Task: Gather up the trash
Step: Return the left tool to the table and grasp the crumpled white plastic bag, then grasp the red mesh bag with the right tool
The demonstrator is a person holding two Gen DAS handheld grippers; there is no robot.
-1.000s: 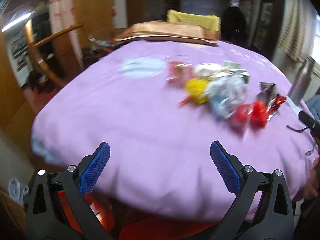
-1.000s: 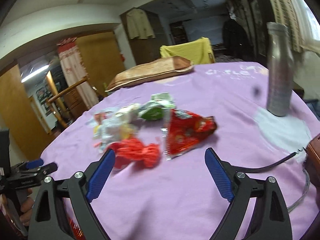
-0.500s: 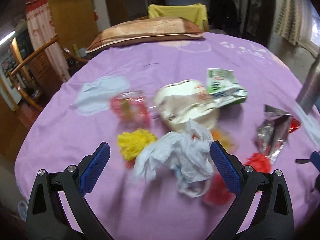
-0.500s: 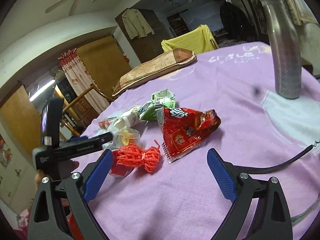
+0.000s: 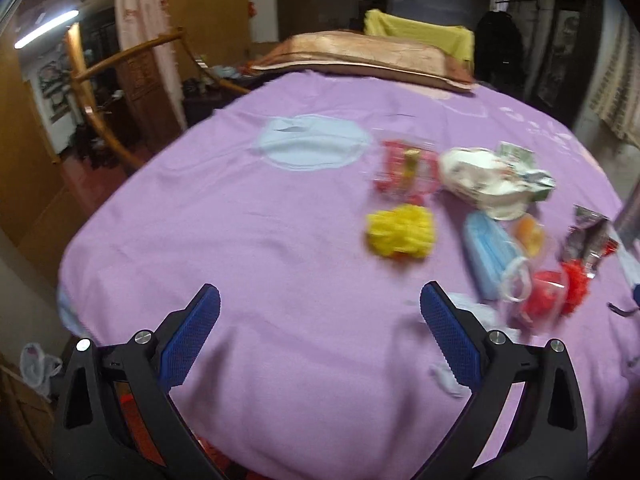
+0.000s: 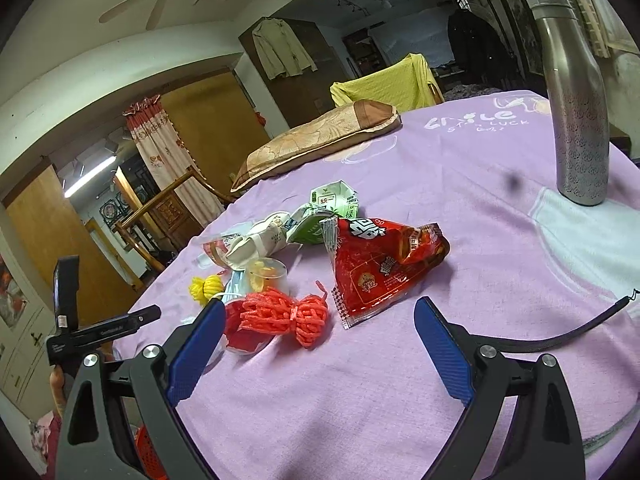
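Note:
A heap of trash lies on the purple tablecloth. In the left wrist view I see a yellow mesh ball, a blue face mask, a white crumpled wrapper, a red packet and a red mesh bundle. In the right wrist view the red mesh bundle lies just ahead, with a red snack bag and a green carton behind. My left gripper is open and empty over bare cloth. My right gripper is open and empty, just short of the red bundle.
A steel bottle stands at the far right on the table. A brown cushion lies at the far edge. A black cable runs along the right. A wooden chair stands left of the table.
The left gripper has swung left and back from over the heap; the white crumpled plastic that lay between its jaws is out of sight. The right gripper has barely moved.

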